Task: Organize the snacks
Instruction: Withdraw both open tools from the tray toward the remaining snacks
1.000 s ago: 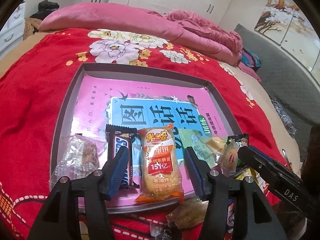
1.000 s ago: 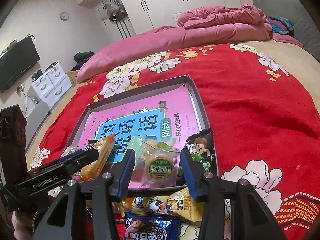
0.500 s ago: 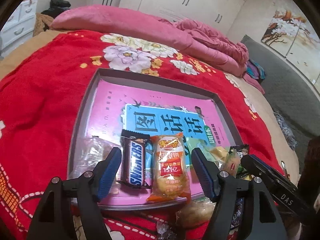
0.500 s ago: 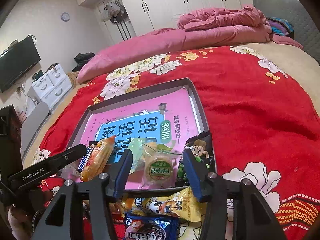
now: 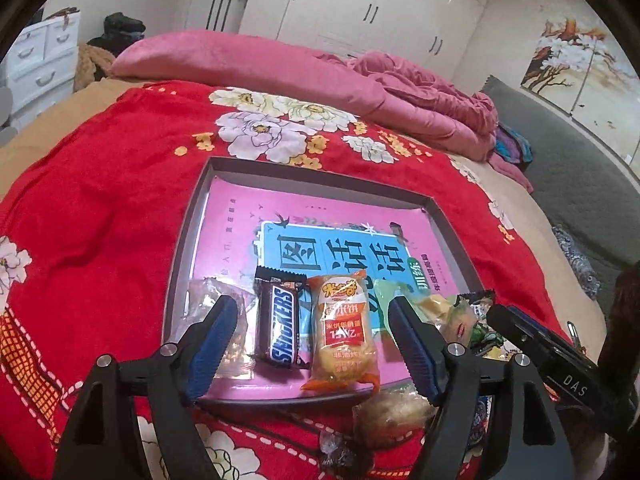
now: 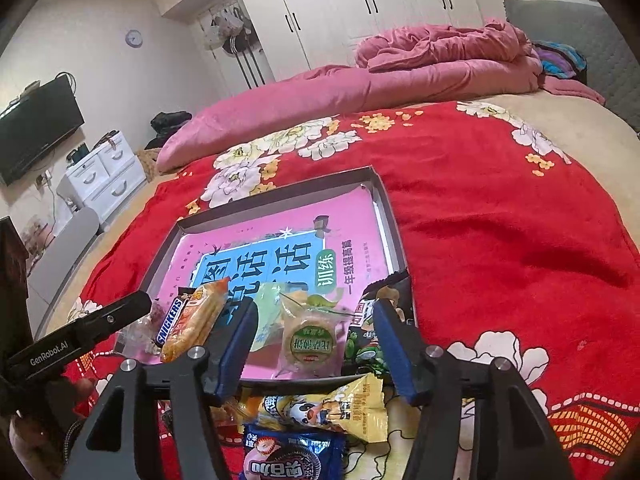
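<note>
Both grippers' fingers are opening, holding nothing, because the orange rice cracker pack (image 5: pixel 345 332) and round green-label cake (image 6: pixel 313 340) now lie lined up inside the flat grey tray (image 5: pixel 182 248).

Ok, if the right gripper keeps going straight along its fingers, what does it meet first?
Most likely the round green-labelled pastry pack lying in the tray, centred between the opening right gripper jaws; depth is unclear.

- We see a bed covered with a red floral blanket (image 5: pixel 100 208).
- On it lies a shallow grey tray (image 5: pixel 320 170), its near edge towards us.
- A rolled pink quilt (image 5: pixel 248 60) lies along the far side.
- Loose snacks rest on the blanket just before the tray: a yellow packet (image 6: pixel 340 404), a blue biscuit packet (image 6: pixel 292 458), a clear-wrapped pastry (image 5: pixel 390 414).
</note>
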Demonstrator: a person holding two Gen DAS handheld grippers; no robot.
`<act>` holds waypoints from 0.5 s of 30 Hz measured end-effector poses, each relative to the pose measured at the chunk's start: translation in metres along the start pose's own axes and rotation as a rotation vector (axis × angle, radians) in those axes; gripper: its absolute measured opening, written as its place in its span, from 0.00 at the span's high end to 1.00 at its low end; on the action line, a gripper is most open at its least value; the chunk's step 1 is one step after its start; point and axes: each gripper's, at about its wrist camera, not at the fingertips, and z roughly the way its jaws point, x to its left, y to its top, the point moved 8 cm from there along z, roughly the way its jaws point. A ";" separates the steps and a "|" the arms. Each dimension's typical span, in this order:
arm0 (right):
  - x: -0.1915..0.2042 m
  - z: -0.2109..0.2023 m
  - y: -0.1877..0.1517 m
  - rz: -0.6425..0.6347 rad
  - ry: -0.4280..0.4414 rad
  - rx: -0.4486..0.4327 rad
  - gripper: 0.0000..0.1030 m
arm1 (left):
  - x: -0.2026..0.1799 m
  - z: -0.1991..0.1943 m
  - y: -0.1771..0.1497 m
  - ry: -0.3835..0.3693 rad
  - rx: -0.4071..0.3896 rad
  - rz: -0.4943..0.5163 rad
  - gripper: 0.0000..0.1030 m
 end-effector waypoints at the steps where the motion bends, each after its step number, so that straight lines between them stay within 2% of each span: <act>1: 0.000 -0.001 0.000 -0.001 0.001 -0.003 0.41 | 0.000 0.000 -0.001 0.001 0.003 -0.002 0.23; 15: 0.001 -0.013 0.004 -0.025 0.005 -0.040 0.34 | 0.001 -0.010 -0.010 0.000 0.014 0.005 0.23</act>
